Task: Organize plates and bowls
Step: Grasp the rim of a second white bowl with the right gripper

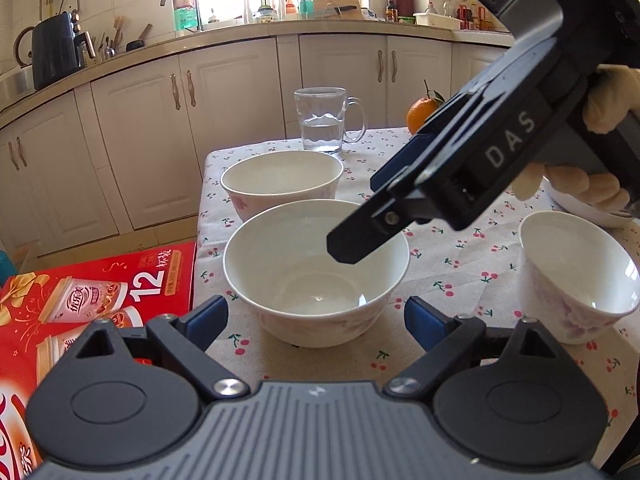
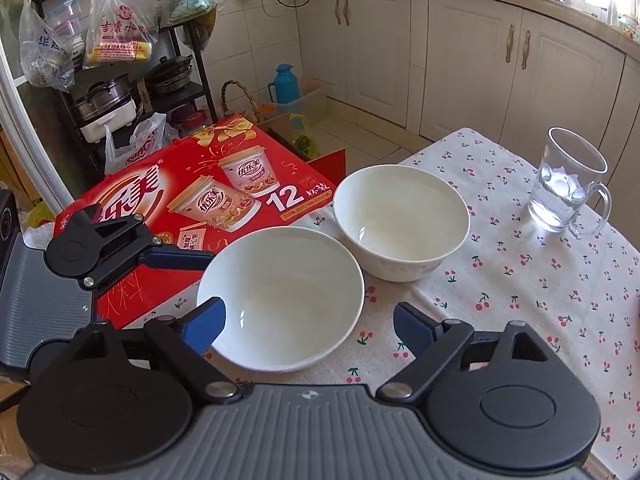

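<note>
The near bowl (image 1: 316, 272) sits by the bench (image 1: 460, 264) edge, just in front of a second bowl (image 1: 280, 180); a third (image 1: 576, 276) stands apart. Both grippers converge here, so the right gripper (image 1: 360, 216), angled down over the rim, could clip it or collide with the left gripper (image 1: 316, 316). Both have jaws apart, holding nothing.

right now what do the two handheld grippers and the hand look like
Both the left gripper and the right gripper are black with ribbed grey bodies, round black pivot housings, silver screws and blue finger pads. The right one carries white "DAS" lettering. A cream fuzzy glove covers the hand.
</note>
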`<state>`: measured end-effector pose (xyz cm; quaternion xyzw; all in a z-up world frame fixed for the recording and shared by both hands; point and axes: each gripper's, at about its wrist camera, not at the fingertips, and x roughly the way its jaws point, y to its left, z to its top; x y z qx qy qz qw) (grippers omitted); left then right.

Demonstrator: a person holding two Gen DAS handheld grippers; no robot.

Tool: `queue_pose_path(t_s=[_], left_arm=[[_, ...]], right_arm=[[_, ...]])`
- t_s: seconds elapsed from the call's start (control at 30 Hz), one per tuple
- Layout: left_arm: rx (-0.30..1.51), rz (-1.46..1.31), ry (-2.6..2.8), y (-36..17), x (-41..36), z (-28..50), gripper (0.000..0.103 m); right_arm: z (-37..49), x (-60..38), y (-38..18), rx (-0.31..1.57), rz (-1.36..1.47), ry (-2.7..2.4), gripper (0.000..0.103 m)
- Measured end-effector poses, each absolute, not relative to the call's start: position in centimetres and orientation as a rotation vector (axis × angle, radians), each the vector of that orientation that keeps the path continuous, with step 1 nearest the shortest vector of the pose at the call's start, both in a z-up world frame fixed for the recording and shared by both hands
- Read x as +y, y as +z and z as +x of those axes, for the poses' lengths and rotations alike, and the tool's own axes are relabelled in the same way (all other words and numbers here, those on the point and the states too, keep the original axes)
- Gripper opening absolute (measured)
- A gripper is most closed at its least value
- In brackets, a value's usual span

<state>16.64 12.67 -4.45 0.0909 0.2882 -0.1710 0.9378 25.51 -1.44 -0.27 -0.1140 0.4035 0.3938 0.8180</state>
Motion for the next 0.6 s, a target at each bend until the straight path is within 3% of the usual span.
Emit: queue_pose_path(t_s=[0.6], left_arm=[[0.581,0.167,-0.361,-4.6,12.7,17.7,0.088]], right_arm=[[27.8,-0.2,-2.3,0.934,-0.202,0.863,0.067]])
